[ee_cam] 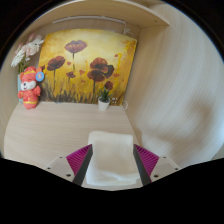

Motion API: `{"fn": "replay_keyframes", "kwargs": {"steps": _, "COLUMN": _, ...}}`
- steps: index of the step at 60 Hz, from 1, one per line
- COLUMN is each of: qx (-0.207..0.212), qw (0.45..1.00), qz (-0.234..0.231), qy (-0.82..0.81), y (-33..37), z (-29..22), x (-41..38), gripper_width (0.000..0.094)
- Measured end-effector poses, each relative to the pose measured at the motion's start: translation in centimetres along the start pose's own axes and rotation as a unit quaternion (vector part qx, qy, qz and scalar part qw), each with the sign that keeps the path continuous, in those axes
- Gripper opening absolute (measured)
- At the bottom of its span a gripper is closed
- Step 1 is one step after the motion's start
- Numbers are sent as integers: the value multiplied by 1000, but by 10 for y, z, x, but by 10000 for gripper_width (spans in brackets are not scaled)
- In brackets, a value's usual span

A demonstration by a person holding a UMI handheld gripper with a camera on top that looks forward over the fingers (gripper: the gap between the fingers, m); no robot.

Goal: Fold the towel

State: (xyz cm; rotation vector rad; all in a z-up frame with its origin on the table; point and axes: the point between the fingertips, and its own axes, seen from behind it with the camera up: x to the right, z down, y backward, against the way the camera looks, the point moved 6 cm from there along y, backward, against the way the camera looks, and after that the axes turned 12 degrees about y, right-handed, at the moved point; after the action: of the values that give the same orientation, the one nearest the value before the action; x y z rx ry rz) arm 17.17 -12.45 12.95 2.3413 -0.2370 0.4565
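Claw (110, 165) seemingly pinching white towel (110, 155) (magenta pads flanking) | poppy painting (88, 68) upper centre | figurine (29, 88) upper left | potted plant (104, 98) centre.

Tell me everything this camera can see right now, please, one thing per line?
Towel: one, white, lying on the table between the two fingers and reaching a little ahead of them.
Table: one, pale cream, under the towel and running back to the wall.
Painting: one, yellow with dark red poppies, standing against the wall beyond the towel.
Figurine: one, red and white, in front of the painting's left end.
White flowers: one small bunch, just above the figurine.
Potted plant: one, green leaves in a white pot, in front of the painting's right part.
Gripper: one; fingers with magenta pads, one at each side of the towel.
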Motion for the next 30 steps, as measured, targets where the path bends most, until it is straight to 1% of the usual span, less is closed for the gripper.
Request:
{"fn": "replay_keyframes", "kwargs": {"steps": 2, "qx": 8, "qw": 1000, "qz": -5, "qy": -4, "y": 16, "z": -10, "x": -11, "gripper_width": 825}}
{"fn": "replay_keyframes", "kwargs": {"steps": 7, "qx": 43, "qw": 999, "qz": -22, "qy": -19, "y": 53, "z": -31, "x": -33, "gripper_width": 828}}
{"fn": "replay_keyframes", "kwargs": {"steps": 13, "qx": 81, "qw": 994, "qz": -56, "qy": -47, "y": 101, "z": -47, "x": -66, "gripper_width": 837}}
{"fn": "replay_keyframes", "kwargs": {"steps": 18, "qx": 95, "qw": 991, "qz": -78, "qy": -55, "y": 137, "z": -44, "x": -93, "gripper_width": 840}}
{"fn": "replay_keyframes", "kwargs": {"steps": 30, "qx": 118, "qw": 988, "qz": -99, "qy": -31, "y": 219, "z": -18, "x": -144, "gripper_width": 844}}
